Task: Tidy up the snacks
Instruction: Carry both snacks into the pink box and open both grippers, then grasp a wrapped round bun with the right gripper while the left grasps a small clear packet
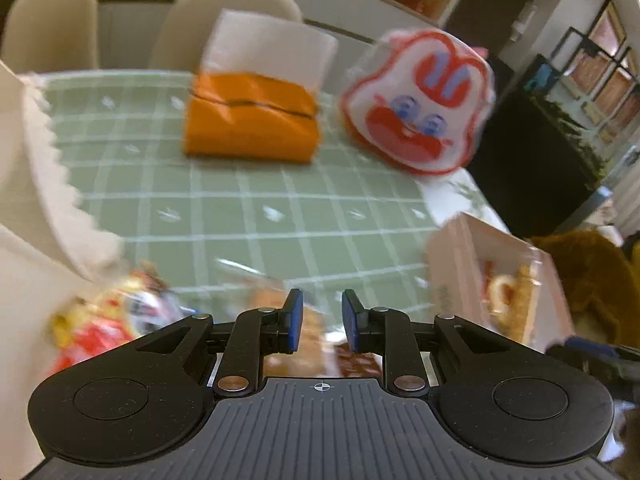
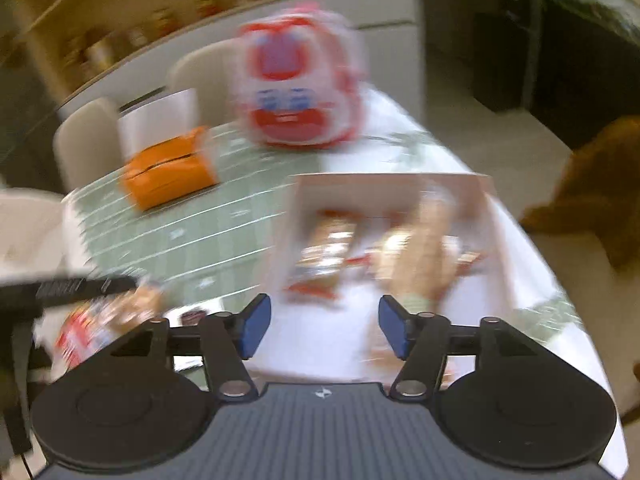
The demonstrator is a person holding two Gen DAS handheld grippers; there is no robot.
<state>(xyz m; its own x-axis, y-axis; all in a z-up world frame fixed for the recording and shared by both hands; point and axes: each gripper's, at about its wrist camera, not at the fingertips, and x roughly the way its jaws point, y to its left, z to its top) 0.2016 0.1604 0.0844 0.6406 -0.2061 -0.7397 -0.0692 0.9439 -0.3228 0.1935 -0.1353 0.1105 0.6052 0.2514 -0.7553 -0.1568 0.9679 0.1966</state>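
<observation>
I'm seeing blurred red-and-brown snack packets (image 2: pixel 332 248) lying in the pink box (image 2: pixel 496 216); only the right view is showing inside. Right gripper (image 2: pixel 324 326) jaws wide, empty; left gripper (image 1: pixel 322 320) jaws narrow, holding nothing.

We see a table covered by a green checked cloth (image 1: pixel 256 208) with thin white lines and small white motifs — its right edge runs plain white. At the far side an orange tissue pack (image 1: pixel 250 118) lies flat on the cloth, a white sheet standing up from it. To its right, near the far right corner, sits a white and red pouch with a cartoon face (image 1: pixel 420 100). At the near right a shallow pale pink box (image 2: pixel 496 216) rests on the cloth, holding blurred snack packets. At the near left loose snack packets (image 1: pixel 104 320) in red, yellow and white lie on the cloth — too blurred to tell apart.
</observation>
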